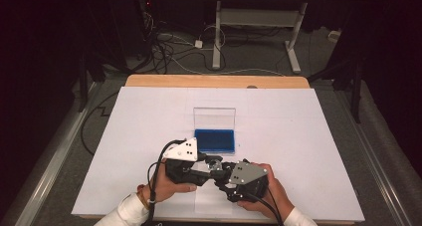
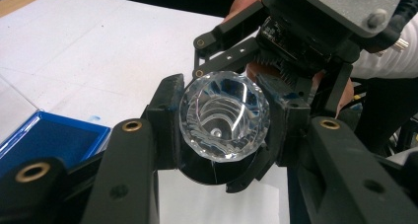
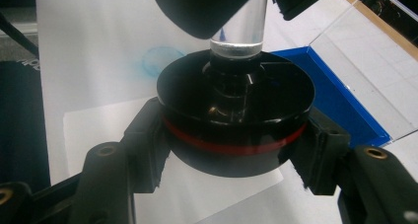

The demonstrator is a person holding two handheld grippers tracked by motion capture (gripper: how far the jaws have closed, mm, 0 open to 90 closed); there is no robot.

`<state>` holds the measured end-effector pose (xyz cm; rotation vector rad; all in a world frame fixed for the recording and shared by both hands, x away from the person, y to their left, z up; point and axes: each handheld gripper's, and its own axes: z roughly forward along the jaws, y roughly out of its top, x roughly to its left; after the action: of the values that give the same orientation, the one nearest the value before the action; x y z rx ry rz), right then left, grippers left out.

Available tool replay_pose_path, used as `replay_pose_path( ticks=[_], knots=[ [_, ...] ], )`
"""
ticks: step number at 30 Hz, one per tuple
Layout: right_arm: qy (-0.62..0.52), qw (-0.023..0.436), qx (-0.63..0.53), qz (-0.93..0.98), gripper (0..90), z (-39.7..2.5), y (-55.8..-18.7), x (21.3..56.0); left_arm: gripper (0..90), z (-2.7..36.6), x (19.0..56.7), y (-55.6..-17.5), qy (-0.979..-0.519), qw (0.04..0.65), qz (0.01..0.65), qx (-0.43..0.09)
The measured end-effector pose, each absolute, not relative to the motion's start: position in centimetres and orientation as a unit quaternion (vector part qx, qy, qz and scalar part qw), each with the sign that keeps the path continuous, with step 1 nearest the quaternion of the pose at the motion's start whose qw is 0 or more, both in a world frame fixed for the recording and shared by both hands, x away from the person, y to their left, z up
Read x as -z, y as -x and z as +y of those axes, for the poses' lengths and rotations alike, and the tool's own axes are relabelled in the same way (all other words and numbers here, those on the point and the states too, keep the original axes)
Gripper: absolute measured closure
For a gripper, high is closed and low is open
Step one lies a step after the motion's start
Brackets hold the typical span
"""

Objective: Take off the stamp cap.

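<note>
A clear knob with a faceted crystal top (image 2: 222, 103) stands on a round black base with a red band (image 3: 236, 147). My left gripper (image 2: 224, 114) is shut on the crystal top, one jaw on either side. My right gripper (image 3: 235, 140) is shut on the black base, whose clear stem (image 3: 240, 29) rises from its centre. In the high view both grippers meet at the near middle of the table, left gripper (image 1: 210, 165) and right gripper (image 1: 222, 176) facing each other, with the crystal (image 1: 215, 161) between them.
Just beyond the grippers lies a blue ink pad (image 1: 214, 140) with its clear lid (image 1: 214, 118) standing upright behind it. White paper (image 1: 149, 116) covers the table. A faint blue ring stain (image 3: 160, 61) marks the paper. A smaller loose sheet (image 1: 209, 203) lies under the hands.
</note>
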<state>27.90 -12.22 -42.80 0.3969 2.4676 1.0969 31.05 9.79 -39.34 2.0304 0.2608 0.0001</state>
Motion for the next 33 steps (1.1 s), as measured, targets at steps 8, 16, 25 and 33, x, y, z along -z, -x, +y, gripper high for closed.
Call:
replay_pose_path(
  ticks=[8, 16, 25, 33],
  knots=[
    [-0.146, 0.201, -0.392, 0.886, 39.0, -12.2, -27.9, 42.8, 55.0, 9.7, 39.4, -31.0, -0.845, 0.522, 0.118, -0.007],
    [-0.178, 0.171, -0.409, 0.878, 39.0, -12.3, -28.5, 42.8, 55.1, 9.6, 39.4, -30.9, -0.83, 0.54, 0.136, -0.026],
    [-0.238, 0.154, -0.433, 0.856, 39.0, -14.5, -29.9, 42.4, 55.2, 11.2, 39.0, -30.8, -0.811, 0.561, 0.157, -0.051],
    [-0.213, 0.194, -0.411, 0.865, 38.9, -14.5, -29.1, 42.2, 55.2, 11.9, 38.6, -31.2, -0.81, 0.561, 0.16, -0.061]
  ],
)
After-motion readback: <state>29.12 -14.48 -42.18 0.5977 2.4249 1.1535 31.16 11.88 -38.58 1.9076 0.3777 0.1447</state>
